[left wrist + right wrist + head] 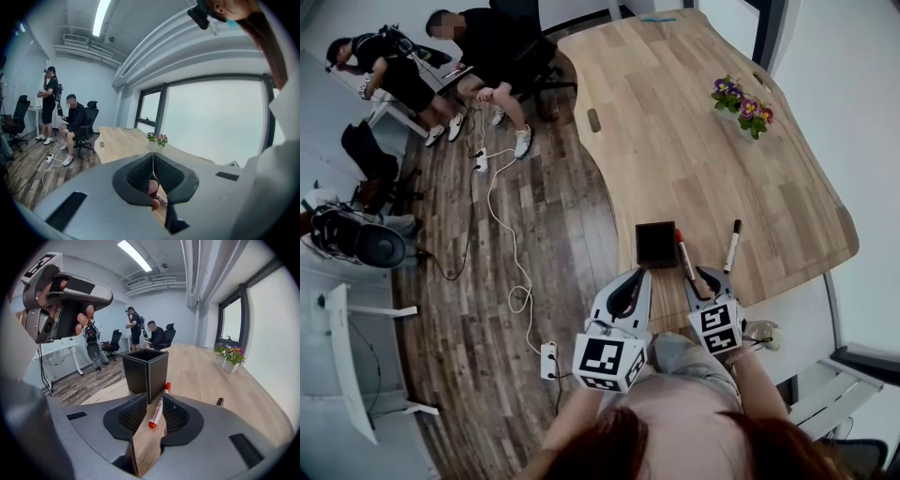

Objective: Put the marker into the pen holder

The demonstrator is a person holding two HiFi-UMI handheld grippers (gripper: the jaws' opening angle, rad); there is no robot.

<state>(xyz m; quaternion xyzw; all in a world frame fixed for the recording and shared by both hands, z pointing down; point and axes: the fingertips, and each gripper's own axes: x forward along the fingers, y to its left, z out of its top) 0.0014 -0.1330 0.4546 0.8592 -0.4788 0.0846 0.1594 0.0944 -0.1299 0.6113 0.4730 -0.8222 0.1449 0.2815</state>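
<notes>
One red marker [684, 253] [157, 409] flat on table [675, 141], just beside pen holder [656, 244] [145, 371] | R gripper [701, 277] [154, 401] jaws apart astride it; not clamped | L gripper [628, 286] [153, 164] jaws together; near holder

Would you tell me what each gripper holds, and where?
Nothing is held: the right gripper stands open around the red marker; the left gripper is shut, empty.

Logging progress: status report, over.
Left gripper shut, empty. Right gripper open around red marker lying on the table. Pen holder close beside it; nothing blocks.
</notes>
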